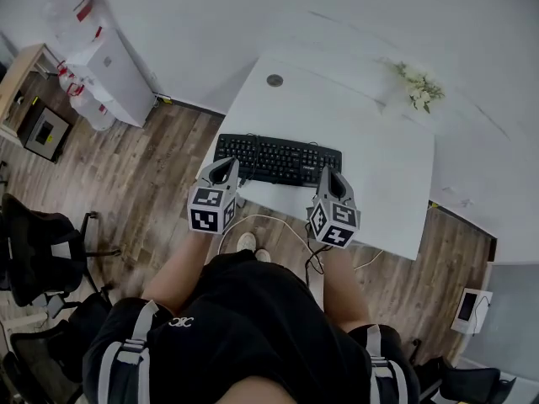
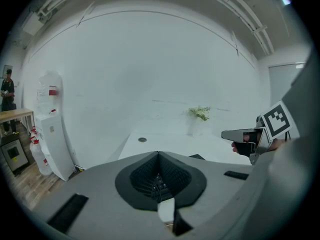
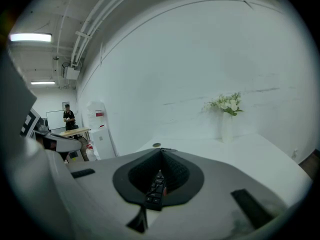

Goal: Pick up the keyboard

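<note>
Left claw [image 1: 226, 165] was fully closed and empty, its tips at the near left corner of the keyboard [image 1: 278, 158]. Right claw [image 1: 330, 173] was likewise closed and empty, at the near right corner. The keyboard lay flat on the table [image 1: 383, 133], just ahead of both claws.

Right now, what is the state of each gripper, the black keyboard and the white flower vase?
Black keyboard: flat on the white table, not lifted.
Left gripper: shut, empty, by the keyboard's left end.
Right gripper: shut, empty, by its right end.
White flower vase: upright.
</note>
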